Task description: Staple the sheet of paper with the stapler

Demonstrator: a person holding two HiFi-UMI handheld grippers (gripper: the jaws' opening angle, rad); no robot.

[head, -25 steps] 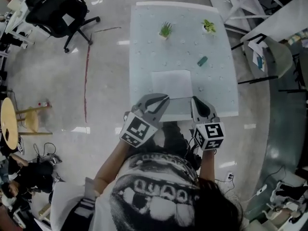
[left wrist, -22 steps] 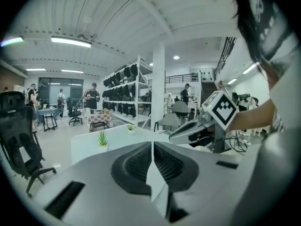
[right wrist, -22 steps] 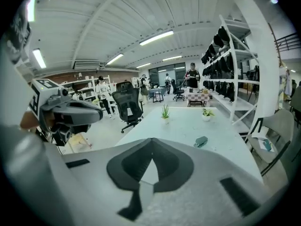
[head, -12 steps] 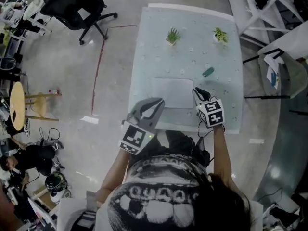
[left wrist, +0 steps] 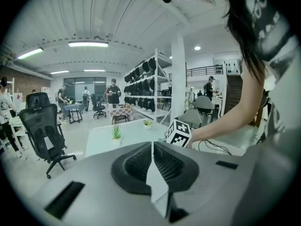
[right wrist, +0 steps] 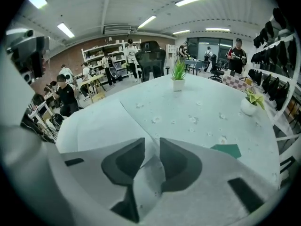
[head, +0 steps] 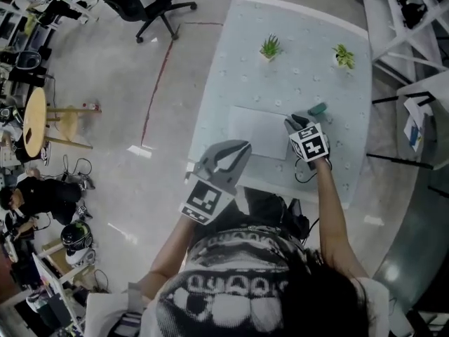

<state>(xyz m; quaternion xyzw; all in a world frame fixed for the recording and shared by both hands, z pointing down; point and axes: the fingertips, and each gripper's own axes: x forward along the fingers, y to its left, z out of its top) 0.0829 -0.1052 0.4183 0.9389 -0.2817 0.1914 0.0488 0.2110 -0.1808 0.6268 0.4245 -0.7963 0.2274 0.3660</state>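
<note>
Left gripper (head: 242,147): jaws together, nothing in them. It hangs over the desk's (head: 231,69) near edge, at the near left corner of the sheet of paper (head: 259,130), not touching it as far as I can tell.

The sheet lies flat on the near half of the desk, roughly centred between the two grippers, with its right edge close to the right gripper (head: 293,122).

Right gripper: jaws apart, they have just been opening, and nothing is between them. Through the gap I see only desk surface and the sheet's edge. It points down at the desk by the sheet's far right corner.

The teal stapler (head: 318,109) sits just beyond and to the right of the right gripper's tips, toward the desk's right edge. My right hand is clearly the nearer one, and I'd guess the next move is a short reach that way to take it.

The stapler's long axis looks angled toward the far right corner, but it's too small in the head view to be sure. In the right gripper view only one teal corner shows; the jaw body covers the rest. I can't tell which end is the mouth.
</note>
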